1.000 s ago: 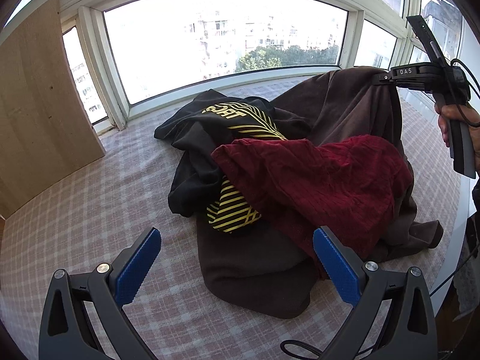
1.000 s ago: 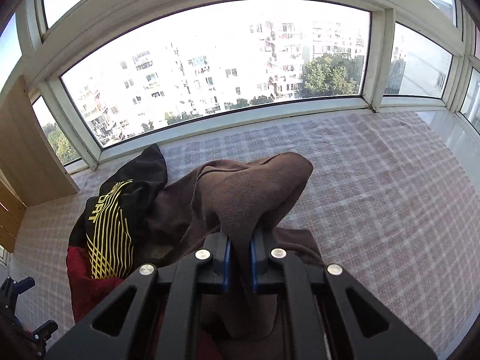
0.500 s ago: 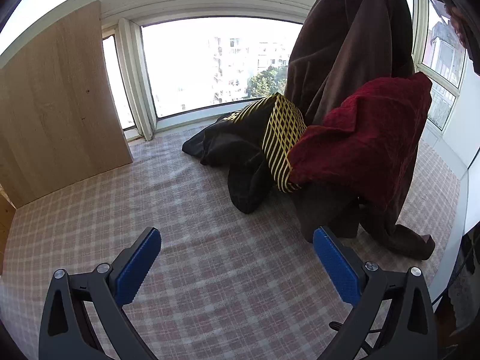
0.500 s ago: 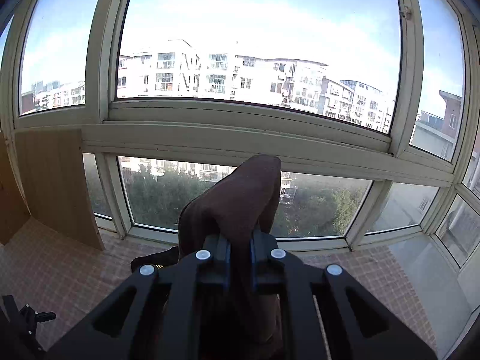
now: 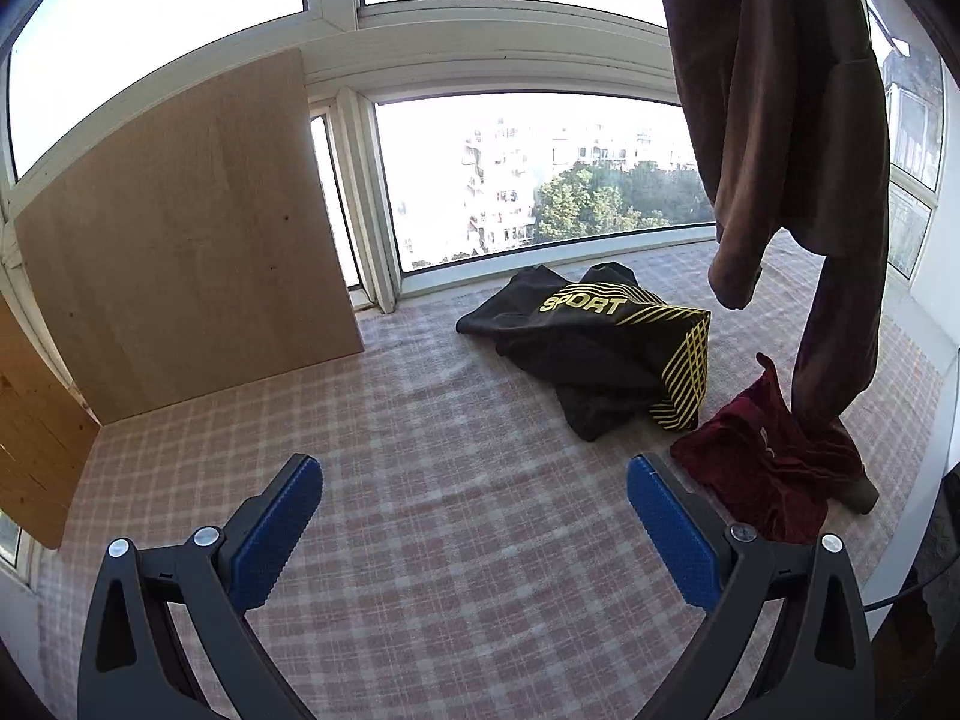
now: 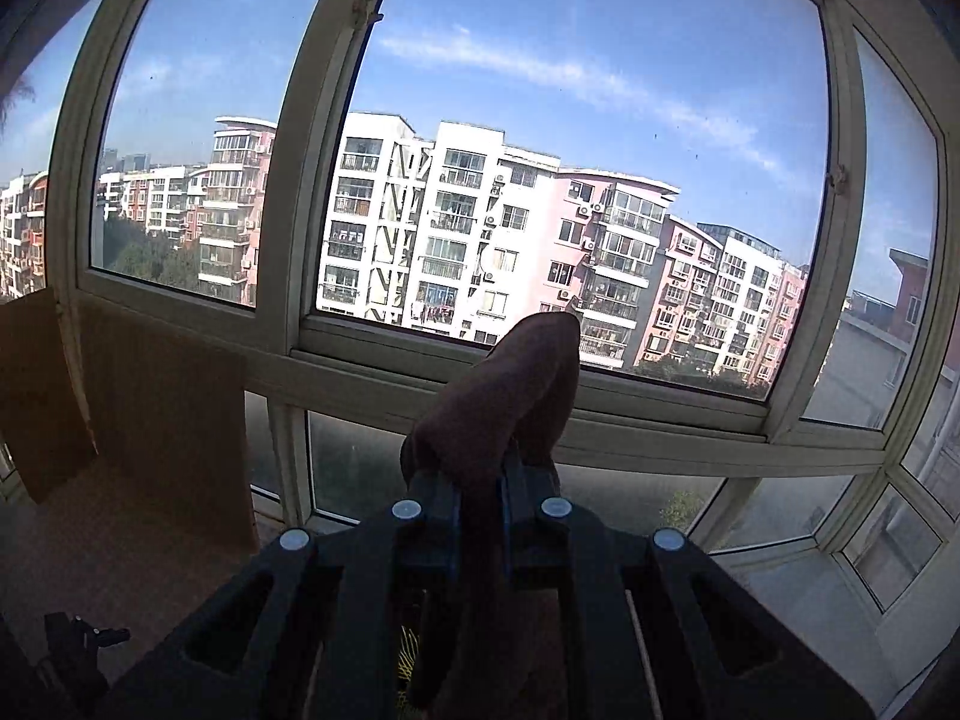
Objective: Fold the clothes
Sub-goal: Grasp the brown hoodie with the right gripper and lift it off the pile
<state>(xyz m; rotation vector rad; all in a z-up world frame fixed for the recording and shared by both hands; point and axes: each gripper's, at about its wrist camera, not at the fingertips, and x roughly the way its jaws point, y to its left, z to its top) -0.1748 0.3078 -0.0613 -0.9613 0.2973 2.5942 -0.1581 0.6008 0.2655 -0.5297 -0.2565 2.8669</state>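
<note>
The right gripper (image 6: pixel 480 489), clamped on a fold of the brown fleece garment (image 5: pixel 786 138), dangles it over the checked bedsheet (image 5: pixel 420 420) while the left gripper (image 5: pixel 474 516) gapes empty (its trailing hem could snag the crumpled maroon top (image 5: pixel 774 468))

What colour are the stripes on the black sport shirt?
Yellow, on the black sport shirt; the left wrist view shows them best.

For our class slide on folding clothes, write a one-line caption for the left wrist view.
Open left tool above checked cloth; brown garment hangs, black sport shirt and red garment lie beneath.
</note>
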